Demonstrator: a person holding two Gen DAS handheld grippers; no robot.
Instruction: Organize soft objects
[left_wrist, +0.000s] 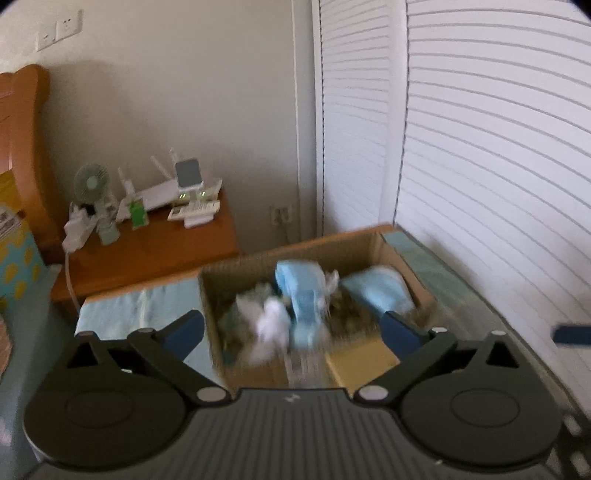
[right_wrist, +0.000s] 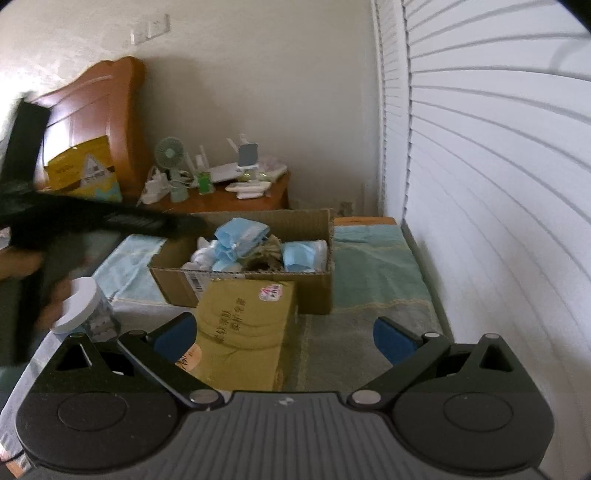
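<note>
Left wrist view: left gripper (left_wrist: 293, 334) spread wide, blue pads (left_wrist: 184, 332) apart and holding nothing, hovering over the near edge of an open cardboard box (left_wrist: 236, 273) at 12 o'clock. Inside the box, blurred by motion: light blue soft packs (left_wrist: 301, 295), a second blue pack (left_wrist: 376, 291) toward 1 o'clock, white crumpled pieces (left_wrist: 271, 321) and something brownish between them. Beyond the box at 10 o'clock, a wooden nightstand (left_wrist: 155, 251) carrying a small green fan (left_wrist: 91, 182), a white router (left_wrist: 162, 195) and other small devices. White louvred doors (left_wrist: 480, 147) filling the 2 o'clock side. Blue tip of the other tool (left_wrist: 570, 334) poking in at 3 o'clock

Right wrist view: right gripper (right_wrist: 284, 334) likewise spread wide with nothing between its pads (right_wrist: 393, 339), held well back from the box (right_wrist: 314, 291). Same box seen at 12 o'clock on a teal and grey cover (right_wrist: 373, 266), blue packs (right_wrist: 240, 232) and white soft items (right_wrist: 207, 247) heaped in it. Yellow carton (right_wrist: 247, 325) just in front of the box, touching its near wall. At 9 o'clock, dark blurred body of the left gripper (right_wrist: 92, 218) reaching toward the box's left rim; jar with a white lid (right_wrist: 79, 302) below it. Orange headboard (right_wrist: 107, 99) and yellow bag (right_wrist: 83, 170) at 10 o'clock
</note>
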